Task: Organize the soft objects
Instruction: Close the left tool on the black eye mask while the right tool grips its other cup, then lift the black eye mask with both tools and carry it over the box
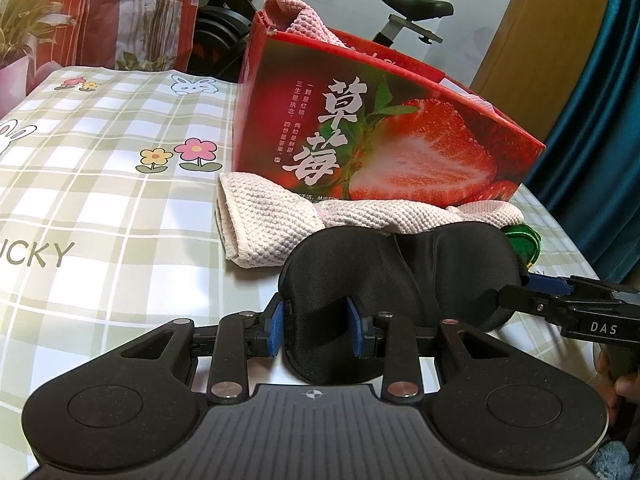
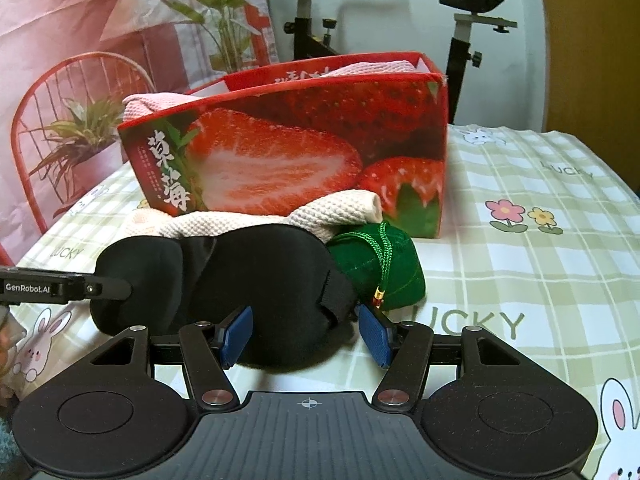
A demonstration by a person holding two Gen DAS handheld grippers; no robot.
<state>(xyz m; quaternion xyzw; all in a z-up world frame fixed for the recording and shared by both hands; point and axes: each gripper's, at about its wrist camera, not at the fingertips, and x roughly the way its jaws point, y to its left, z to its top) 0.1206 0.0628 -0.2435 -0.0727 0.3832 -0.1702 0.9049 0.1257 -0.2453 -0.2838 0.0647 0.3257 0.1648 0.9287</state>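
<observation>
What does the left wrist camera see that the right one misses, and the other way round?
Only the left view shows the blue curtain and the towel's folded end lying out in the open. Only the right view shows the red chair and the whole green pouch with its cord. Both show the black eye mask between the two grippers, the strawberry box holding a pink towel, the checked tablecloth and the exercise bike.
</observation>
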